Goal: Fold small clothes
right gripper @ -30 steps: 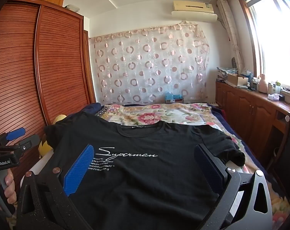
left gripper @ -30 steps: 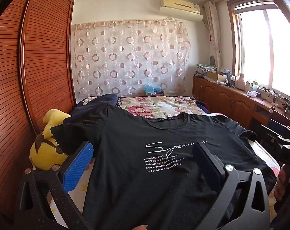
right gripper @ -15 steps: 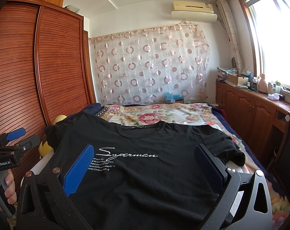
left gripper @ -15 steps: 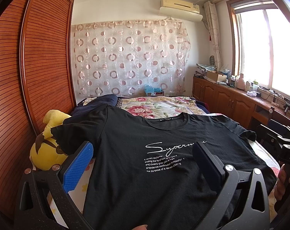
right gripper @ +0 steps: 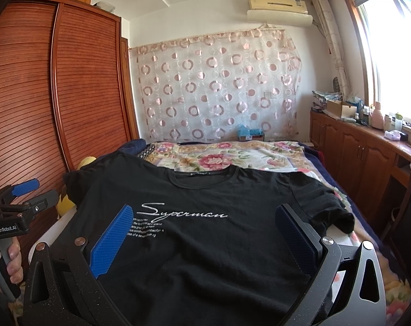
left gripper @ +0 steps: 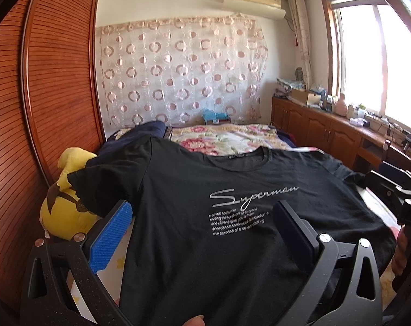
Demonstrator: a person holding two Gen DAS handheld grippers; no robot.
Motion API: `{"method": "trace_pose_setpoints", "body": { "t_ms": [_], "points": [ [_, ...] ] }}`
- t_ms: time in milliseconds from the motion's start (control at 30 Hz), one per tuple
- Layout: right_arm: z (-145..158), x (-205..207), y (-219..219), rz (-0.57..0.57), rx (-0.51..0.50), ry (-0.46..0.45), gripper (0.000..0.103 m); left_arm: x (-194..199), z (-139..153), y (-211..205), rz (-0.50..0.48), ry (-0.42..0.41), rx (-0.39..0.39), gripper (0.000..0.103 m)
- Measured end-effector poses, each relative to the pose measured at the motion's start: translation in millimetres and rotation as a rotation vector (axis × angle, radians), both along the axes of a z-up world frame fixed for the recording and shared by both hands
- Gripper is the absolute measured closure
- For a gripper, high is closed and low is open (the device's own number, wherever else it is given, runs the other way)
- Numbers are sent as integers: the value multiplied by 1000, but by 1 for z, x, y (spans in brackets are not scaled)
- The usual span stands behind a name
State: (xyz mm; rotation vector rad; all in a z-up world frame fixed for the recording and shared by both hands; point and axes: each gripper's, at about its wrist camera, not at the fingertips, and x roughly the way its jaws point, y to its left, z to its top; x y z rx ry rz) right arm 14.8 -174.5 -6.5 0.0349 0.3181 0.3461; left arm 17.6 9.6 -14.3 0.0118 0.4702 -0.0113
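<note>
A black T-shirt point(left gripper: 205, 179) with white "Superman" script lies spread flat, front up, on the bed, collar toward the far end; it also fills the right wrist view point(right gripper: 205, 244). Its left sleeve drapes over a yellow plush toy. My left gripper point(left gripper: 202, 217) is open and empty, hovering over the shirt's lower left part. My right gripper point(right gripper: 204, 220) is open and empty over the lower right part. The right sleeve point(right gripper: 330, 212) is bunched at the bed's right edge.
A yellow plush toy point(left gripper: 66, 212) sits at the bed's left side against the wooden wardrobe point(left gripper: 28, 135). A floral bedspread point(right gripper: 227, 157) covers the far bed. Wooden cabinets point(right gripper: 354, 152) with clutter run under the window on the right.
</note>
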Motion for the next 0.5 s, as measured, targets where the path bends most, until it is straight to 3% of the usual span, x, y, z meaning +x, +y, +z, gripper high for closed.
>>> {"method": "trace_pose_setpoints", "body": {
  "t_ms": [200,500],
  "points": [
    [-9,33,11,36,-28,58,0,17,-14,17,-6,36,6,0],
    [3,81,33,118,-81,100,0,46,-30,63,22,77,-5,1]
  ]
}}
